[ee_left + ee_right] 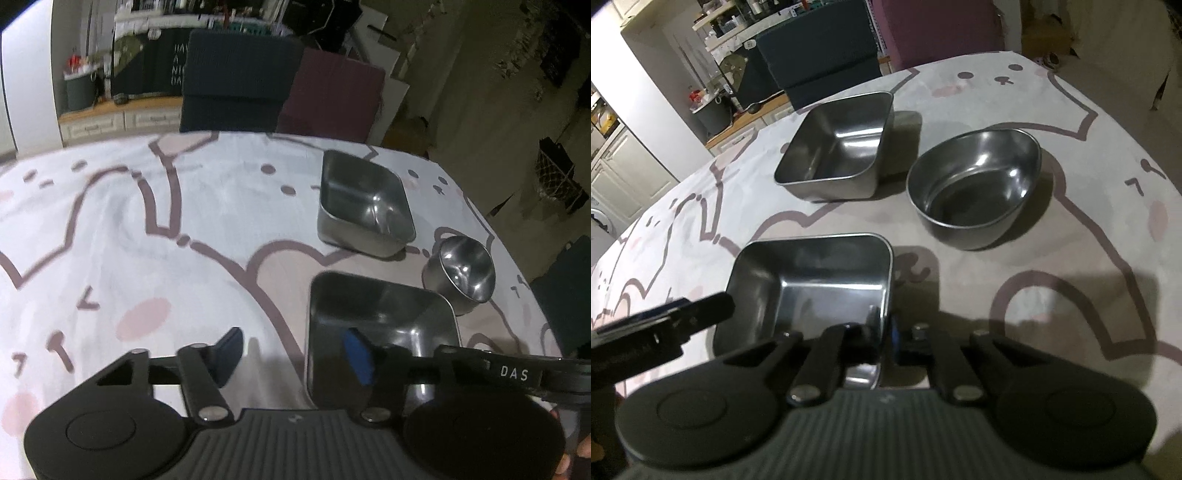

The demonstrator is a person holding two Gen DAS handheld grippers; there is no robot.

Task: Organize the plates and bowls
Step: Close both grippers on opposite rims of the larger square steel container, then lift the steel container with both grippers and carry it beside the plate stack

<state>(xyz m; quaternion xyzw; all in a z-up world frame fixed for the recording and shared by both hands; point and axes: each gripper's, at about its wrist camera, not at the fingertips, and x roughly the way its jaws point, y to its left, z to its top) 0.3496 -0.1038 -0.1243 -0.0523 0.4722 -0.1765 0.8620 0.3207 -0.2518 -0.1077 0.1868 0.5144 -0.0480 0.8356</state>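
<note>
Three steel dishes sit on the patterned tablecloth. The near square bowl (816, 280) (380, 325) is closest. My right gripper (884, 341) is shut on its near right rim, one finger inside and one outside. A second square bowl (838, 147) (364, 203) stands behind it. A round bowl (975, 184) (461, 275) stands to the right. My left gripper (295, 350) is open, above the near square bowl's left wall; its right finger (358, 354) hangs over the inside, its left finger (229, 352) over the cloth. It also shows in the right wrist view (694, 314).
The tablecloth (147, 229) covers a round table; its far edge lies just behind the bowls. A dark blue chair (236, 81) and a maroon chair (332, 92) stand at the far side. Cabinets and clutter fill the background.
</note>
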